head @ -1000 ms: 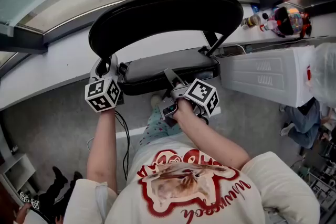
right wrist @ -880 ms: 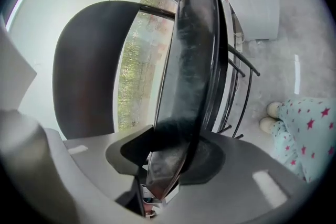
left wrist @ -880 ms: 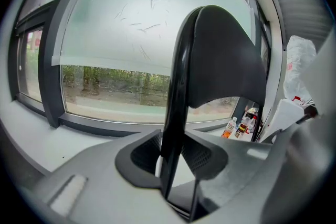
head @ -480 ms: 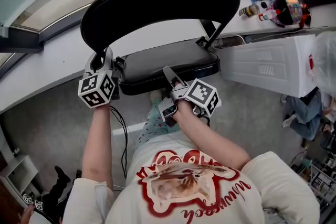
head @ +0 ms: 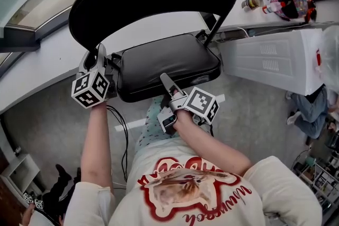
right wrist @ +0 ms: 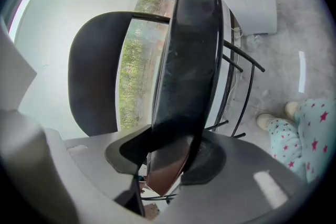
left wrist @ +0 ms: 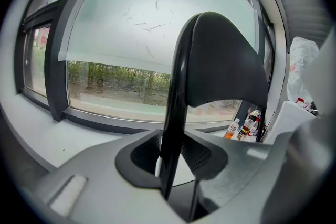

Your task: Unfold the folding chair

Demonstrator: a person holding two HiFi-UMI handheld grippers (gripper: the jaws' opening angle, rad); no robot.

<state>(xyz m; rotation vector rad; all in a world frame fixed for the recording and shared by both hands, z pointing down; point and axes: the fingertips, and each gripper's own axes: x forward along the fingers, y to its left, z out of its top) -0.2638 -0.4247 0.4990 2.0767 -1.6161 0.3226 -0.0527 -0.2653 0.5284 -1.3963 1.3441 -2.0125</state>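
A black folding chair stands before me at the window, its curved backrest [head: 153,2] up and its padded seat [head: 167,63] tilted partly down. My left gripper [head: 98,58] is shut on the chair's left frame tube [left wrist: 170,113], which runs up between its jaws toward the backrest [left wrist: 220,65]. My right gripper [head: 167,84] is shut on the seat's front edge. In the right gripper view the seat [right wrist: 191,60] stands edge-on between the jaws of that gripper [right wrist: 168,160], with the backrest [right wrist: 94,76] behind it and thin leg rods [right wrist: 247,86] to its right.
A white vented unit [head: 275,66] stands close to the chair's right. Bottles [head: 259,2] sit on the white sill [head: 42,71] at the back right. A black cable [head: 124,135] lies on the grey floor. My star-patterned leg [right wrist: 294,134] is under the seat. Another person [head: 312,108] is at the right edge.
The seat has swung down and toward me, showing more of its top. My right gripper came down and back with it. The left gripper stayed on the frame tube.
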